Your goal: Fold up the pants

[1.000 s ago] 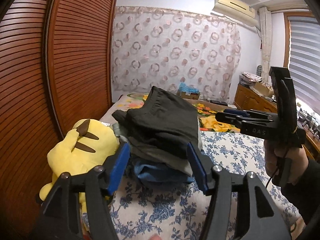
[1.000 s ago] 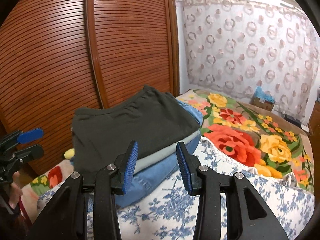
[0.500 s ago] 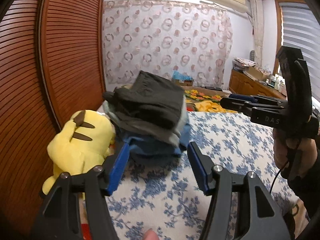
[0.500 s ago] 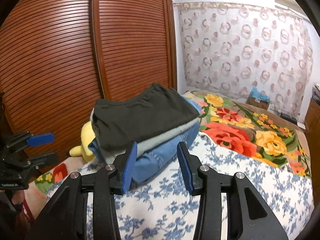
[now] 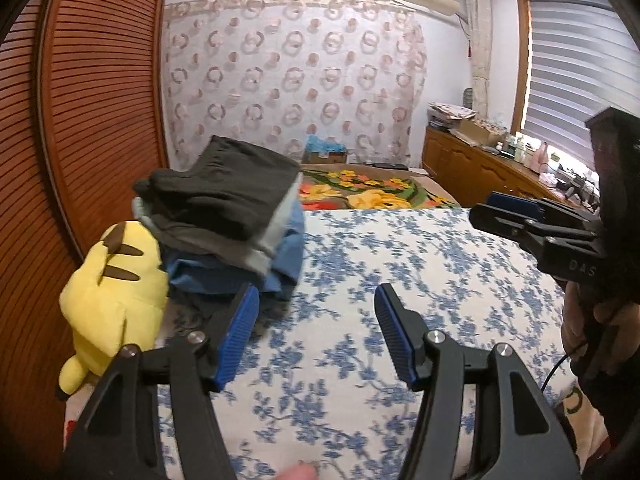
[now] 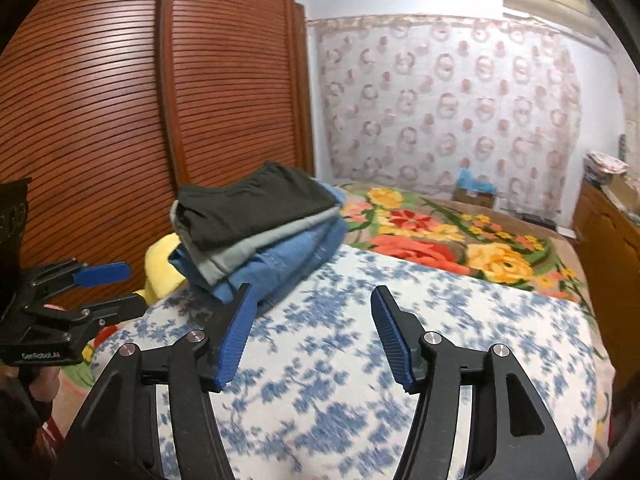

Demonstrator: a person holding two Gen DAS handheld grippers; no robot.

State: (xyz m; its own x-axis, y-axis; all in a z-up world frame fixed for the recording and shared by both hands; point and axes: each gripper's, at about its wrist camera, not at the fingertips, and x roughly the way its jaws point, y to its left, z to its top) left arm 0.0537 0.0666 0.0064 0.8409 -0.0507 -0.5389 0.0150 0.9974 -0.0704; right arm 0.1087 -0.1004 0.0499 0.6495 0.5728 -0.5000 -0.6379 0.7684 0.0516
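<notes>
A stack of folded pants point(image 5: 228, 216) point(image 6: 260, 228) lies on the bed near the wardrobe: dark grey on top, light grey under it, blue jeans at the bottom. My left gripper point(image 5: 316, 328) hangs open over the blue-flowered bedspread point(image 5: 400, 280), below and right of the stack, with nothing between its fingers. My right gripper point(image 6: 312, 328) is also back from the stack; its jaws are opening and hold nothing. Each gripper shows in the other's view: the right gripper point(image 5: 516, 212) at the right edge, the left gripper point(image 6: 100, 288) at the left edge.
A yellow plush toy point(image 5: 116, 296) lies left of the stack against the slatted wooden wardrobe point(image 6: 100, 120). A bright flowered blanket point(image 6: 440, 240) covers the far end of the bed. A wooden dresser point(image 5: 480, 168) with clutter stands at the right under the window.
Both grippers have drawn back from the stack, which now sits farther off and to the left. The right gripper's jaws have spread wider. The stack stays put.
</notes>
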